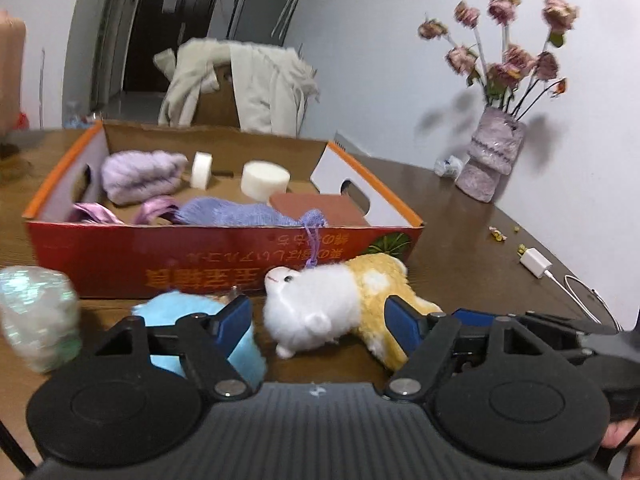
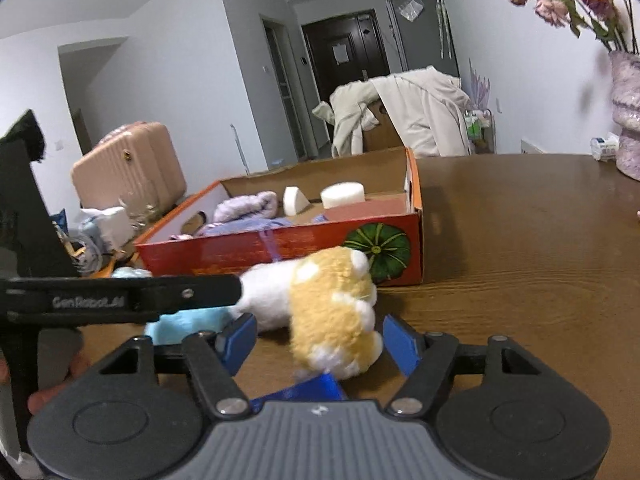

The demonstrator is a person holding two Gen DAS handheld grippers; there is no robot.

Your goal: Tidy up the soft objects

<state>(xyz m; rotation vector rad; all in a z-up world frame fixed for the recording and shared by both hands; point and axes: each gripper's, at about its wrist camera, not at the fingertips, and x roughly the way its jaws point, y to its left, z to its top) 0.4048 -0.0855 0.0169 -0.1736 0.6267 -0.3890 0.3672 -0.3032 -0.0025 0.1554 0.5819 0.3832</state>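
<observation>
A white and yellow plush animal (image 1: 340,300) lies on the brown table in front of the red cardboard box (image 1: 224,256). My left gripper (image 1: 318,320) is open, its blue pads either side of the plush, not closed on it. A light blue fluffy toy (image 1: 208,320) lies under its left finger. In the right wrist view the plush (image 2: 332,308) lies between my open right gripper's (image 2: 320,340) blue pads, with the left gripper's black body (image 2: 120,300) reaching in from the left. The box (image 2: 280,244) holds a lilac towel (image 1: 140,176), two white sponges (image 1: 264,180), purple cloth and a brown block.
An iridescent soft object (image 1: 36,312) sits at the left on the table. A vase of dried roses (image 1: 492,156) stands at the right by the wall. A white charger and cable (image 1: 540,268) lie near the table's right edge. A coat-draped chair (image 1: 240,88) stands behind the box.
</observation>
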